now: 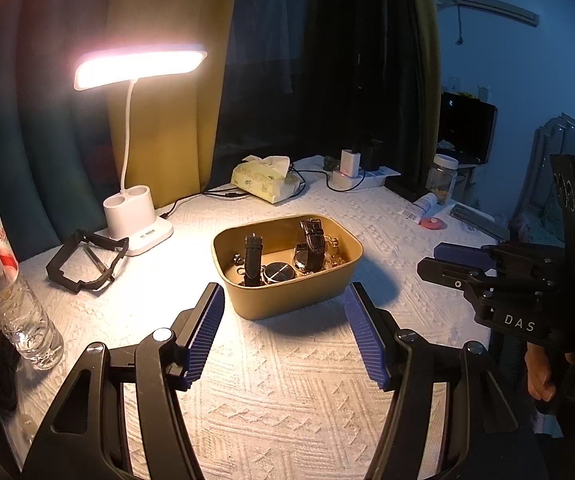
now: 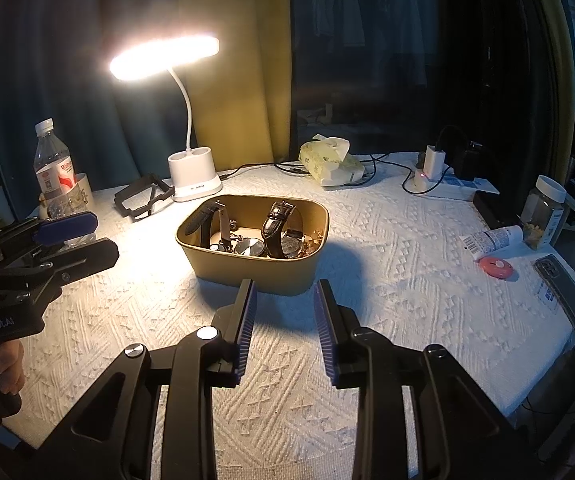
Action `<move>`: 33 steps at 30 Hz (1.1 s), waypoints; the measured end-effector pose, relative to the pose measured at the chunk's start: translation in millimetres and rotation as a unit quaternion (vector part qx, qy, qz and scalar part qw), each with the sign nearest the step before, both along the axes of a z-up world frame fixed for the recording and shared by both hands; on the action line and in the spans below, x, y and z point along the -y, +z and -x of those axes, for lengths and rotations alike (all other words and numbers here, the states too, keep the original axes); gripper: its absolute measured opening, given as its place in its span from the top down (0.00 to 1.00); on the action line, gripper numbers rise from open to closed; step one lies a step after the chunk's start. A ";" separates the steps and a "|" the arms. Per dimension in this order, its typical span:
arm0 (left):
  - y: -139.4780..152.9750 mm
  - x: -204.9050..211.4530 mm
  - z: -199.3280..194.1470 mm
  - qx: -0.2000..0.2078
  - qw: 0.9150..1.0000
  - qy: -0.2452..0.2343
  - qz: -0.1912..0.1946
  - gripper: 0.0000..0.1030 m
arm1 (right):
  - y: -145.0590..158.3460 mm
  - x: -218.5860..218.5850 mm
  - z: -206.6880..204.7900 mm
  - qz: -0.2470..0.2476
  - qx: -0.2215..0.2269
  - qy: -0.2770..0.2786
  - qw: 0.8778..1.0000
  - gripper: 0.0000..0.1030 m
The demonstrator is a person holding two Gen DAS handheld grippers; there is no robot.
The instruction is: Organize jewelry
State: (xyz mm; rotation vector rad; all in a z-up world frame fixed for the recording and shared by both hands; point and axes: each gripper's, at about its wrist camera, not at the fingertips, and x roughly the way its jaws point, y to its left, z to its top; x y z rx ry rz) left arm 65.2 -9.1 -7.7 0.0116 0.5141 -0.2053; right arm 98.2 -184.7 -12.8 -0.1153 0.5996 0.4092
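A tan oval box (image 1: 287, 300) stands mid-table on the white textured cloth; it also shows in the right wrist view (image 2: 247, 272). Inside are several black-strapped watches (image 1: 311, 240) (image 2: 275, 224) and small metal jewelry pieces (image 1: 333, 258). My left gripper (image 1: 283, 300) is open and empty, its blue pads just in front of the box, one toward each end. My right gripper (image 2: 285, 292) is open and empty, just in front of the box's near wall. Each gripper shows side-on in the other view: the right one (image 1: 443, 262), the left one (image 2: 99, 236).
A lit white desk lamp (image 1: 137, 220) and a black frame (image 1: 83, 260) stand at the back left. A water bottle (image 1: 3, 276) is at the left edge. Tissue pack (image 1: 265, 180), charger and cables (image 1: 347, 170), jar (image 2: 545, 212), tube, pink disc (image 2: 496, 267) and phone (image 2: 563, 292) lie at the back and right.
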 end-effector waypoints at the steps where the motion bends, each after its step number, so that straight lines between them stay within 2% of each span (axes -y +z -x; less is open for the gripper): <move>1: -0.1 0.5 0.2 0.000 1.000 0.000 -0.001 0.36 | 0.2 -0.5 -1.5 0.000 -0.001 0.000 1.000 0.72; 33: -1.7 -0.3 -5.4 -0.004 1.000 0.010 -0.008 0.36 | -5.1 -3.3 -8.4 -0.002 -0.007 0.002 1.000 0.71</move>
